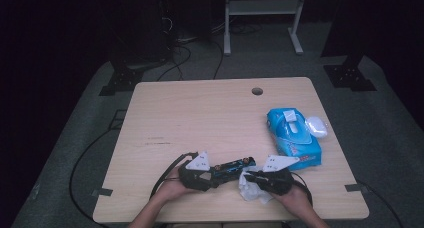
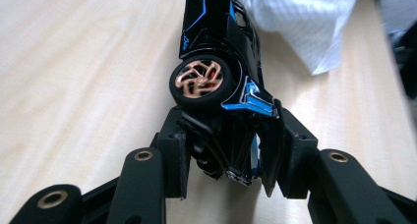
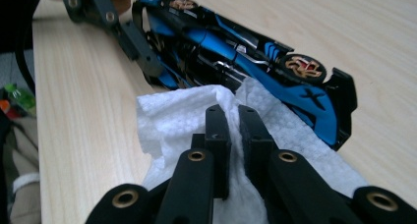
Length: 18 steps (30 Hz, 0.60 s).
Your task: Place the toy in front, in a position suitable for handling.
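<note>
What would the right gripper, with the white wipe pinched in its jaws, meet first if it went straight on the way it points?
Probably the toy car: the right gripper and its wipe point at its blue side, apparently touching already.

The toy car [image 1: 233, 166] is black with bright blue trim and copper-spoked wheels in black tyres. It is turned on its side at the near middle of the surface [image 1: 200, 118], one wheel facing up in the left gripper view [image 2: 202, 80], its length running left to right across the high view. One end sits clamped between two black jaws. The wipe [image 3: 182, 123] is white, crumpled and dimpled, pinched in a fold and lying against the car's blue flank [image 3: 295, 94] near the other end.
</note>
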Each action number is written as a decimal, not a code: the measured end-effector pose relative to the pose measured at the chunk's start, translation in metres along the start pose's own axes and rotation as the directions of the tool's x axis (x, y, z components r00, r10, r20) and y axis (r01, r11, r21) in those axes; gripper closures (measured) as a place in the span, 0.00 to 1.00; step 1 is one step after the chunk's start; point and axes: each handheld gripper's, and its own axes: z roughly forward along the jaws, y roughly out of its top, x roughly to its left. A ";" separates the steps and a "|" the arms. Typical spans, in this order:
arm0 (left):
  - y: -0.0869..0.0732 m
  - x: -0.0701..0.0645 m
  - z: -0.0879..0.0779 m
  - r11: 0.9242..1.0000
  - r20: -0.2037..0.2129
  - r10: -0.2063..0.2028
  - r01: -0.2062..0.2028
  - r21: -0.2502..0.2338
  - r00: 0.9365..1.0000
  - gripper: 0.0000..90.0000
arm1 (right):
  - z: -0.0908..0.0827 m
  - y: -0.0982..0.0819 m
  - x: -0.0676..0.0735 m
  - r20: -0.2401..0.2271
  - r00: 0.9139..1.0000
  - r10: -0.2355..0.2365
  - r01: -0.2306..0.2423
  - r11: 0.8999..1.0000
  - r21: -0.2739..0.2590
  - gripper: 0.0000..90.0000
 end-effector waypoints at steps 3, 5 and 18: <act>0.000 0.000 -0.002 0.999 -0.032 0.030 -0.031 -0.012 0.999 0.63 | -0.003 0.003 -0.002 -0.011 1.000 0.017 -0.017 1.000 -0.021 0.93; -0.001 0.001 -0.002 0.999 -0.047 0.044 -0.045 -0.014 0.998 0.63 | -0.007 0.008 0.001 -0.025 0.999 0.021 -0.023 0.999 -0.050 0.93; -0.006 0.010 -0.006 0.996 -0.021 -0.077 0.075 -0.054 0.997 0.47 | 0.031 0.057 -0.003 0.028 0.999 0.032 -0.032 0.999 -0.019 0.93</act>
